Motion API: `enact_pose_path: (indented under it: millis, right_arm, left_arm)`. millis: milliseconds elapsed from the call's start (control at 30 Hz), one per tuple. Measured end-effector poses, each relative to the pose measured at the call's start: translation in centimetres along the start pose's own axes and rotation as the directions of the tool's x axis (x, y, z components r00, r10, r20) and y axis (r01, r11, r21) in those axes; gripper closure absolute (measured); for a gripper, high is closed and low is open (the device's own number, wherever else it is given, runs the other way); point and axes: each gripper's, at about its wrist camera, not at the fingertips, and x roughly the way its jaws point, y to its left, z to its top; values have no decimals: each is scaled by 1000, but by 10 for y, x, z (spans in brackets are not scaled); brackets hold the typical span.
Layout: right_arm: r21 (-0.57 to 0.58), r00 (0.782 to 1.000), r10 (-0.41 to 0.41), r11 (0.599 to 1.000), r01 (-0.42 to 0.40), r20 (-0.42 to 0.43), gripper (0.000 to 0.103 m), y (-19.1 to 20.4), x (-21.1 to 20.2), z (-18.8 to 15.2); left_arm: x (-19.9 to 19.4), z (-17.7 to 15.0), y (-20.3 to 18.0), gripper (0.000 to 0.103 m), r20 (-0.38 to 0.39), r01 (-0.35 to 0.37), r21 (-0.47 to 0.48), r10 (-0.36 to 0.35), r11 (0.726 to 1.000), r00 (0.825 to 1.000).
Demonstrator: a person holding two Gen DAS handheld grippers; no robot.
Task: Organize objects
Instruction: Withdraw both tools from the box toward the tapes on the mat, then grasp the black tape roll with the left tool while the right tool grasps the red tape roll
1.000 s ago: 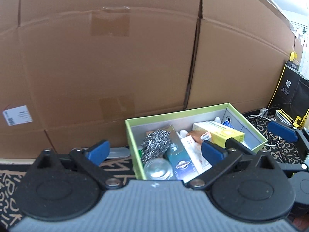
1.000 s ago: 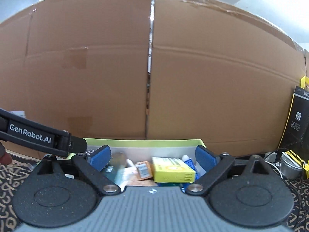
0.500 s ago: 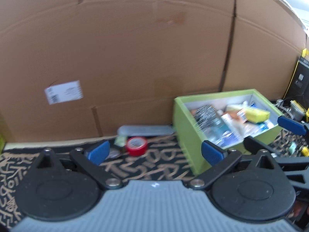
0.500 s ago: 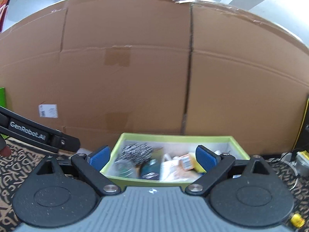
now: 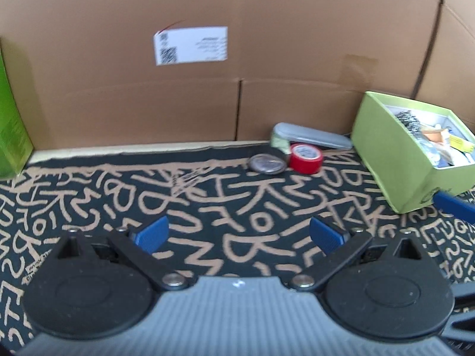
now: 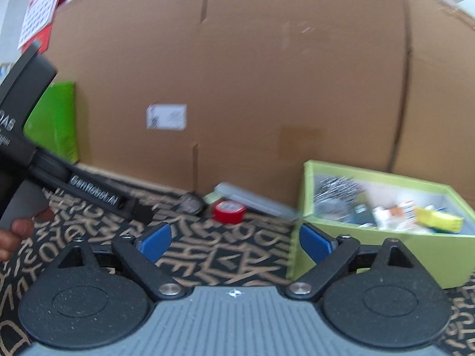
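A light green box (image 5: 397, 160) holding a steel scourer, a yellow packet and other small items stands on the patterned mat at the right; it also shows in the right wrist view (image 6: 386, 246). Left of it by the cardboard wall lie a red tape roll (image 5: 306, 155), a round metal lid (image 5: 267, 163) and a grey case (image 5: 311, 136). The tape roll (image 6: 229, 211) shows in the right wrist view too. My left gripper (image 5: 239, 234) is open and empty above the mat. My right gripper (image 6: 234, 241) is open and empty, close to the box's left corner.
A tall cardboard wall (image 5: 237, 59) with a white label (image 5: 191, 45) closes the back. A green carton (image 5: 10, 130) stands at the far left. The left gripper's body (image 6: 59, 175) crosses the left side of the right wrist view. The mat (image 5: 207, 195) lies in front.
Both grippers have swung left and pulled back from the green box. The box has gone from centre to the right edge of both views. The tape roll, lid and case came into view.
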Motion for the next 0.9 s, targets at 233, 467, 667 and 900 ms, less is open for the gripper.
enact_pose_path:
  millis: [233, 467, 667, 900]
  right_arm:
    - [4, 995, 27, 1000, -27, -96, 32, 25, 41, -6]
    - [-3, 991, -25, 1000, 25, -131, 41, 30, 74, -2]
    - [16, 988, -61, 998, 64, -140, 41, 22, 86, 1]
    - [18, 986, -72, 997, 76, -150, 41, 15, 103, 5]
  left_arm:
    - [20, 8, 12, 1, -3, 27, -44, -28, 999, 1000]
    - [46, 34, -1, 13, 31, 73, -66, -71, 995, 997]
    - [81, 49, -15, 16, 11, 87, -65, -87, 994, 996]
    - [105, 52, -3, 61, -37, 155, -42, -157, 987, 987]
